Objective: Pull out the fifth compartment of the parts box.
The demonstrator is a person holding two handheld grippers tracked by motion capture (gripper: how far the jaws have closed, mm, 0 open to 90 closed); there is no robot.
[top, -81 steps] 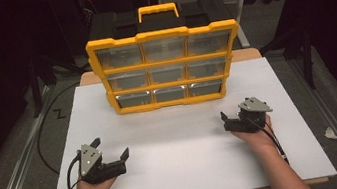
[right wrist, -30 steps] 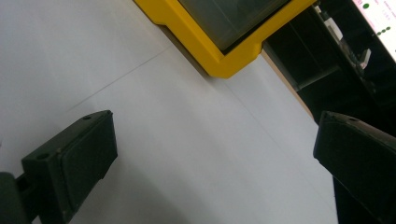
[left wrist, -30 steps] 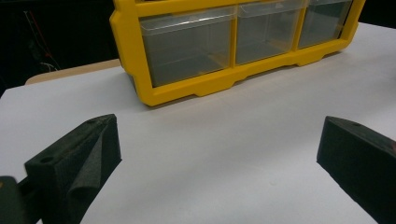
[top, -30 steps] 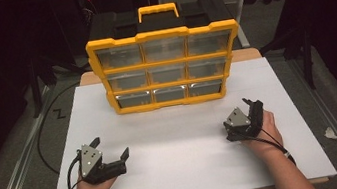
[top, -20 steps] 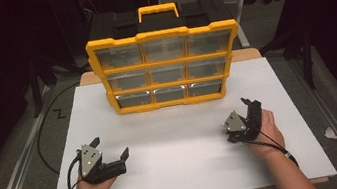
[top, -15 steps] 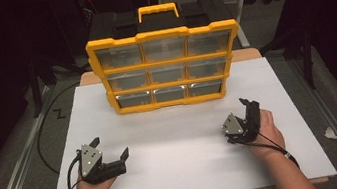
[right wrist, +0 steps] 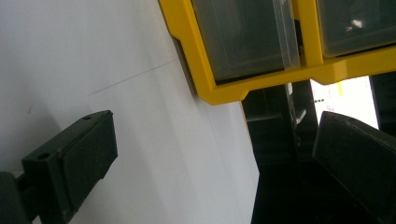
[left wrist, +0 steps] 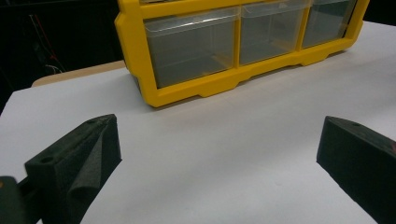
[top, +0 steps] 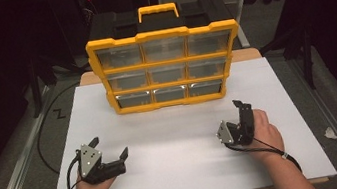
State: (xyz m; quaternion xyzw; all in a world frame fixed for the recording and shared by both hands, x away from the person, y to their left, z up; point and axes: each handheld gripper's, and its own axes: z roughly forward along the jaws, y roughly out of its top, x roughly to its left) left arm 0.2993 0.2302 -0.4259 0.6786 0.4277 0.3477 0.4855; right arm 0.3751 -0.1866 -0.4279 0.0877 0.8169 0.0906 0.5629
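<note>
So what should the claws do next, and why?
Probably bring the right claw forward toward the bottom right drawer of the yellow organizer. It is already turned on its side, open and empty, and all the drawers look closed. The left claw rests open.

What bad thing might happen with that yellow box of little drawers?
The yellow organizer stands upright on its narrow base, so a hard pull on a clear drawer might tip or slide it. The right gripper is turned sideways with its jaws open, so it may catch the yellow frame instead of a drawer.
</note>
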